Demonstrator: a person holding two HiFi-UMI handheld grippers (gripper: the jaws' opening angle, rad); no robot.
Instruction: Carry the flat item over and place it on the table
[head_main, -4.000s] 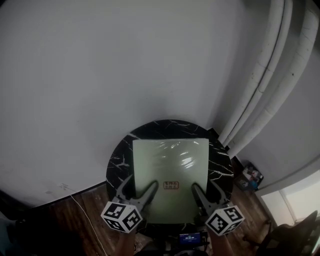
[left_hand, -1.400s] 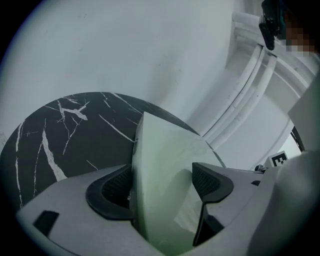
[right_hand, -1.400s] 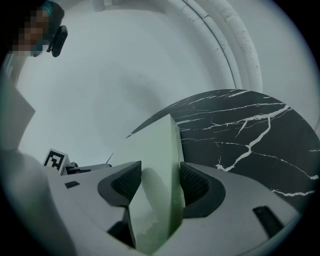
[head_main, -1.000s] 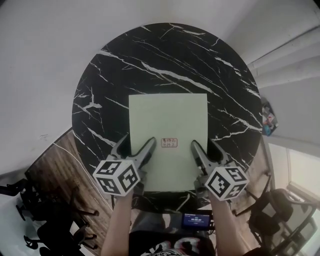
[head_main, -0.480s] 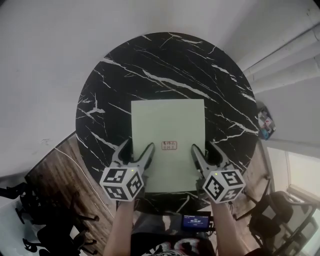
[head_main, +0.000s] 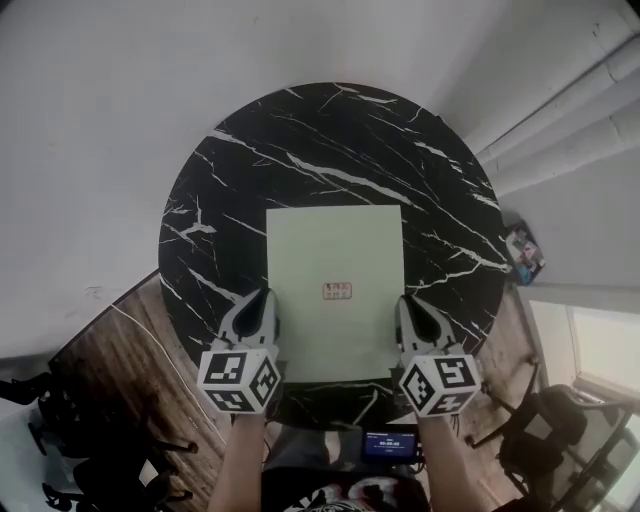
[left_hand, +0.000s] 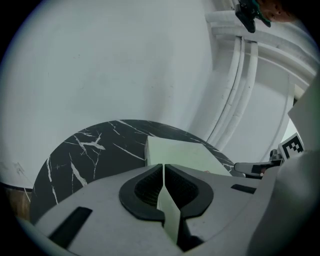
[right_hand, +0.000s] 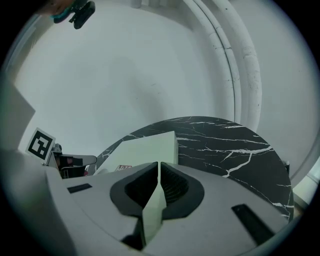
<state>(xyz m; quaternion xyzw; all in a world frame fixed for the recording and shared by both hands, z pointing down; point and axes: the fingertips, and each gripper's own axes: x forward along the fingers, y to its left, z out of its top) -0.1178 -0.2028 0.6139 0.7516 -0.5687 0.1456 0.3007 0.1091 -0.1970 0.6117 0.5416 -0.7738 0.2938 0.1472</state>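
Note:
A pale green flat item (head_main: 335, 290) with a small red label lies on the round black marble table (head_main: 330, 150), toward its near side. My left gripper (head_main: 262, 300) is at the sheet's left edge near the front corner, with its pads pinching the thin edge (left_hand: 163, 170). At the right edge my right gripper (head_main: 410, 305) is shut on the sheet in the same way (right_hand: 159, 167). The sheet (left_hand: 185, 155) runs forward from between the left jaws, and the right gripper view also has the sheet (right_hand: 145, 147) reaching out over the table.
White pipes (head_main: 560, 110) run down the wall to the right of the table. Wooden floor (head_main: 110, 360) and dark chair legs (head_main: 545, 430) lie near me. A small screen (head_main: 390, 440) sits at my waist. The table's far half is bare marble.
Both grippers slid outward from over the sheet to its left and right edges, and their jaws went from wide open to shut on those edges.

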